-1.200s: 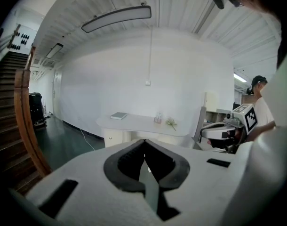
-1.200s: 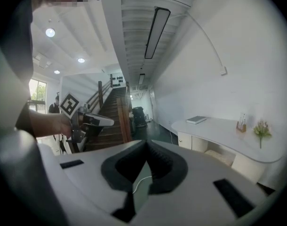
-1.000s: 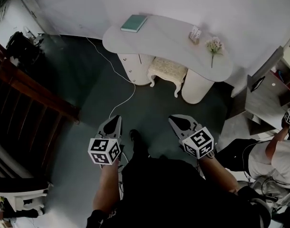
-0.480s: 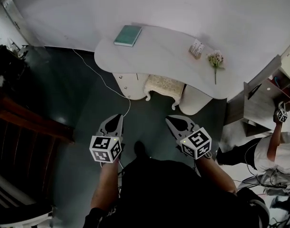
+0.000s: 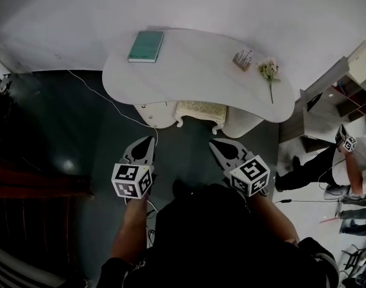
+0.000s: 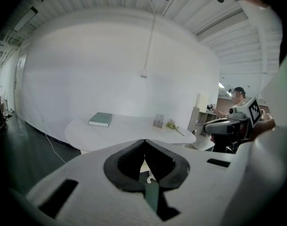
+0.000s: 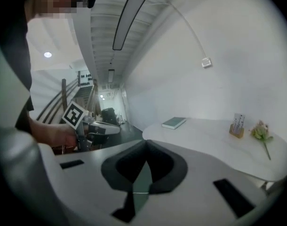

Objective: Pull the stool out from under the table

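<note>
stool (image 5: pixel 199 110) mostly tucked under the surface (image 5: pixel 189 77)

only the front cushion edge and two legs of the stool show beneath the white surface. the left hand-held gripper (image 5: pixel 150 140) and right hand-held gripper (image 5: pixel 213 143) hover well short of it, jaws pressed together, holding nothing.

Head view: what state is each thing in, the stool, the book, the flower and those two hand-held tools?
Cream cushioned stool: tucked under the white curved table, not pulled out.
Teal book: closed, lying flat on the table.
Pale flower stem: lying on the tabletop.
Left tool: shut, empty, short of the stool.
Right tool: shut, empty.
</note>
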`<state>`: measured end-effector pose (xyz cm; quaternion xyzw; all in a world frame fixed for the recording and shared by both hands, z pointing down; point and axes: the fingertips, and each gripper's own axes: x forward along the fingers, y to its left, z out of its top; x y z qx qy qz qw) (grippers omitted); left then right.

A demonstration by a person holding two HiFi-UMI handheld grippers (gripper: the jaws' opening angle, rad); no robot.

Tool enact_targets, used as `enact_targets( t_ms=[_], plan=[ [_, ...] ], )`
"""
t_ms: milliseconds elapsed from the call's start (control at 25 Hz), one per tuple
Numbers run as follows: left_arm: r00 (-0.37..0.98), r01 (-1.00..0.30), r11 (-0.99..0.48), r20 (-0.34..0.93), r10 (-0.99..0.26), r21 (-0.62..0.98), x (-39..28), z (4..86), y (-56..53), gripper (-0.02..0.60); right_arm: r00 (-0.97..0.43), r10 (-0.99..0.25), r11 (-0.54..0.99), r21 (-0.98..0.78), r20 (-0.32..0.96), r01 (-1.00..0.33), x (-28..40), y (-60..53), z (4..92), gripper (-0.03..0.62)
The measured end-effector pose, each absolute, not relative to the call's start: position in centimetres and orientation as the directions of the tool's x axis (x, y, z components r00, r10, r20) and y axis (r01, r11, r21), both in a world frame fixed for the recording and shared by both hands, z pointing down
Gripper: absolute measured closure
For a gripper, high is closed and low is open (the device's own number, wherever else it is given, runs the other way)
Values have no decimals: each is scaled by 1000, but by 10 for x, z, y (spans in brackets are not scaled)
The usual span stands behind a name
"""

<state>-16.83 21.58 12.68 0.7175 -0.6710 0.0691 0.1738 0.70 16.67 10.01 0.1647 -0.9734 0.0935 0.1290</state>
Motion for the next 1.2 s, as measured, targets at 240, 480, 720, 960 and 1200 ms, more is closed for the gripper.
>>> enact_targets(
  t_ms=[240,480,720,960,1200],
  plan=[
    [137,-980,-73,359,-923,186,-155,133,179,572,-879,-375,885,-168,293,-434,31,117,104,589],
    [169,-983,-125,394,-903,136,-127,138,139,572,-888,-355,884,-204,293,-420,41,90,115,591],
    [207,-977,-166,433,-877,131,-99,150,106,572,-901,-320,862,-306,293,-405,54,67,141,590],
    [236,-972,-200,470,-851,125,-103,171,97,572,-876,-358,839,-301,324,-454,57,66,163,591],
    [336,-941,-316,464,-820,124,-129,178,73,572,-805,-443,781,-270,395,-563,33,54,170,590]
  ],
)
